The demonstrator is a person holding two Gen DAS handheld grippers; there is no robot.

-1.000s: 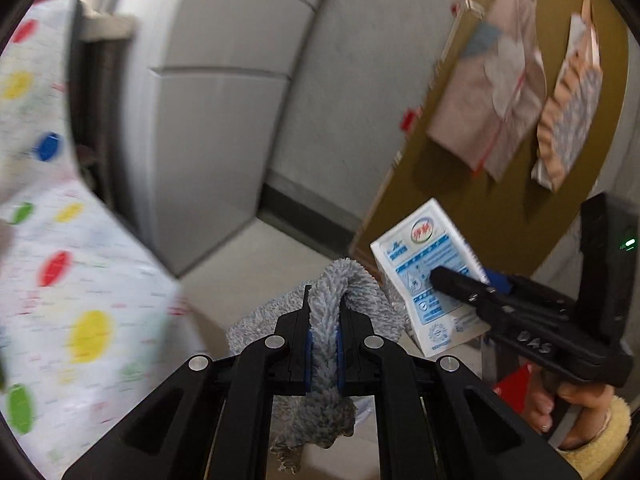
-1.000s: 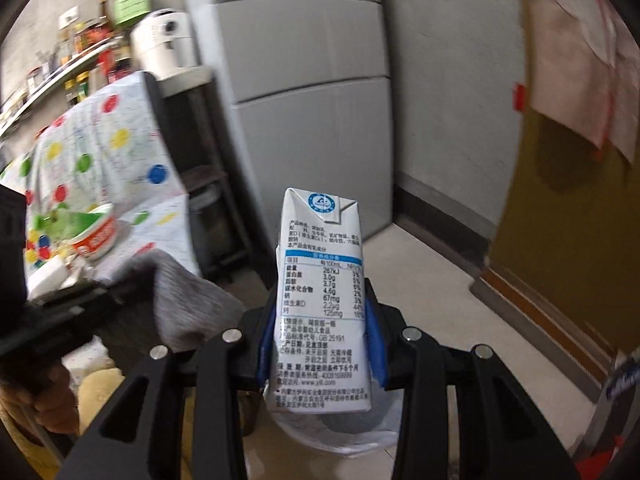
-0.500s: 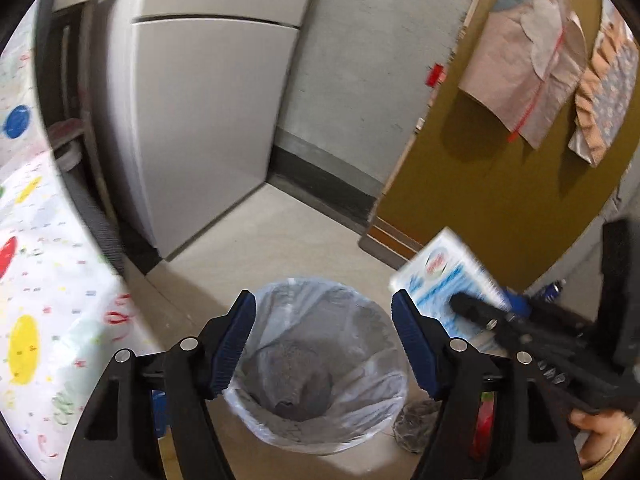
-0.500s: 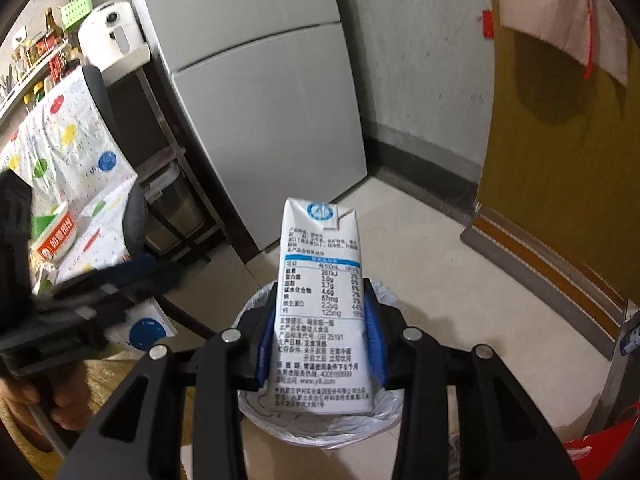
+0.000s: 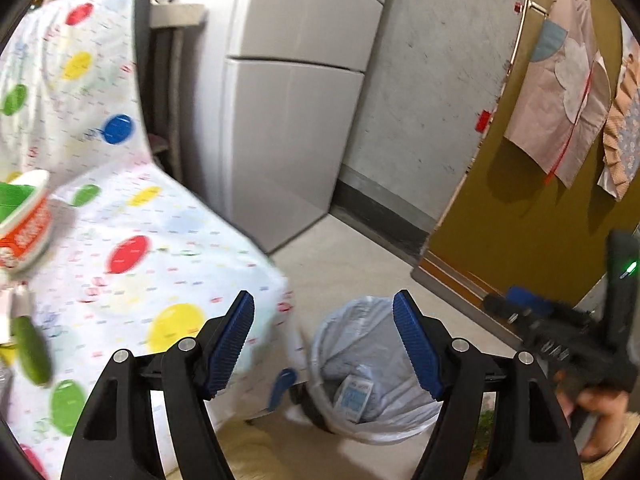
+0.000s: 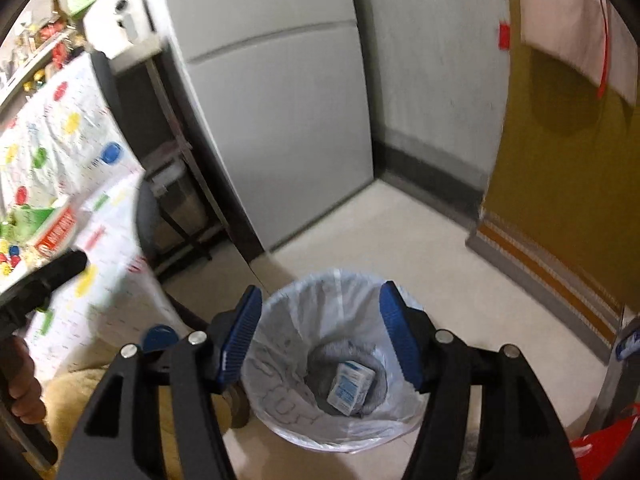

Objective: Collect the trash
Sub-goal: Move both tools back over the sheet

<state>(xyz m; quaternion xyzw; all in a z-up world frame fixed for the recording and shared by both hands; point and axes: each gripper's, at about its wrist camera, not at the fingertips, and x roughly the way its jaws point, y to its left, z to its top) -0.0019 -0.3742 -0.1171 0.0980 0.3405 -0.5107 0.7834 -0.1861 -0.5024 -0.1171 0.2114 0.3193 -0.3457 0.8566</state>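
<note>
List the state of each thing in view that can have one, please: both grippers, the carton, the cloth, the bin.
left gripper: open, empty.
right gripper: jaws just opened, nothing between them.
milk carton: lying inside the bin.
grey cloth: in the bin, under the carton.
trash bin: upright, bag-lined.

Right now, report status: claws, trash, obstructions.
Left claw open, empty. Right claw just opened, empty, above bin. Milk carton lies inside on grey cloth. Nothing blocking.
</note>
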